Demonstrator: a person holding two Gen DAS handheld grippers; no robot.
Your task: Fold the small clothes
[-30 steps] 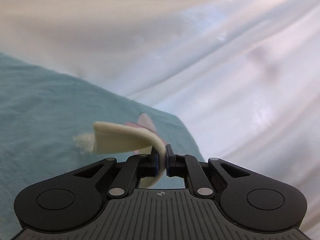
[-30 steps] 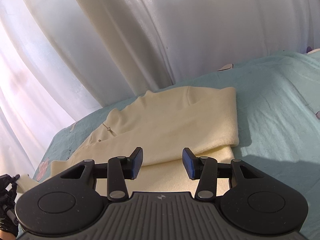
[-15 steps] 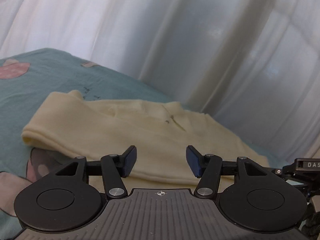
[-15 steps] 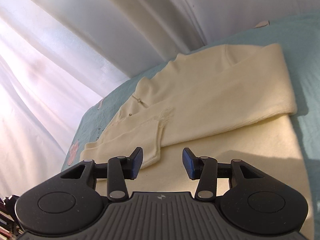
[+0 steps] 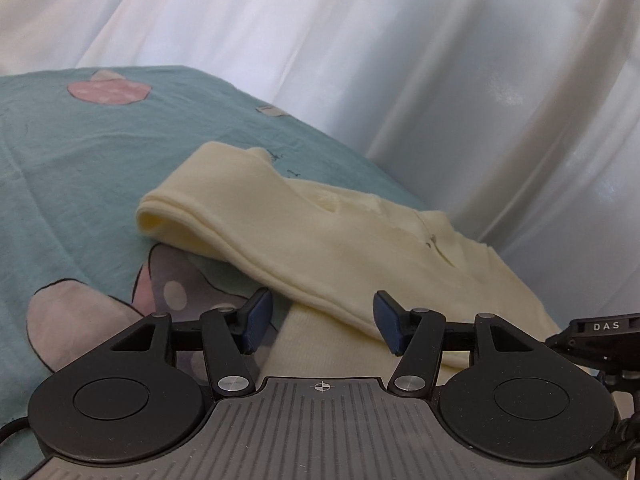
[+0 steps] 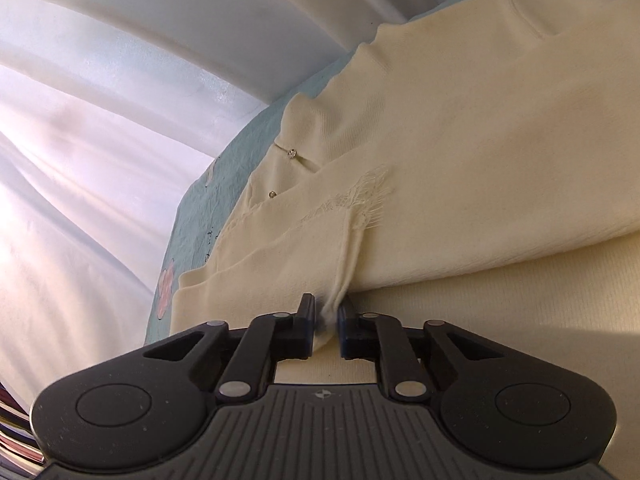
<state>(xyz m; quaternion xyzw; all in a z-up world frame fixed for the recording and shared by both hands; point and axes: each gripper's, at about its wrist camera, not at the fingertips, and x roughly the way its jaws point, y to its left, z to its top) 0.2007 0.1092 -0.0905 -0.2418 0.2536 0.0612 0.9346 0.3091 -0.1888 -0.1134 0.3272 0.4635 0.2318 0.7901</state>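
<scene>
**Cream knit garment: right pinch made at near hem, left poised open**

Cream knit garment with a fringed cuff and small metal buttons lies on the teal bed sheet printed with pink cartoon shapes, close to the white sheer curtain; both sleeves are already crossed over the body, so it forms one long band; its long axis runs crosswise in front of both tools, collar on the far side, hem on the near side.

Right gripper: fingers have just been closing and are now pinched on a fold of cream fabric at the near edge, just below the fringed cuff; cloth visibly bunches up between the pads.

Left gripper: fingers stand apart and hold nothing; the lower edge of the folded sleeve lies between and just beyond them, not yet pressed; tip of the other tool shows at the right margin.

Key relation, judged: near hem lies directly ahead of both tools, right already on it, left directly over it; fold toward the collar needs the left pinch first.

Versus a second ago: left was clamped on the sleeve end in mid-air, now released and laid over the body; right was open above the garment, now down at the hem.
</scene>
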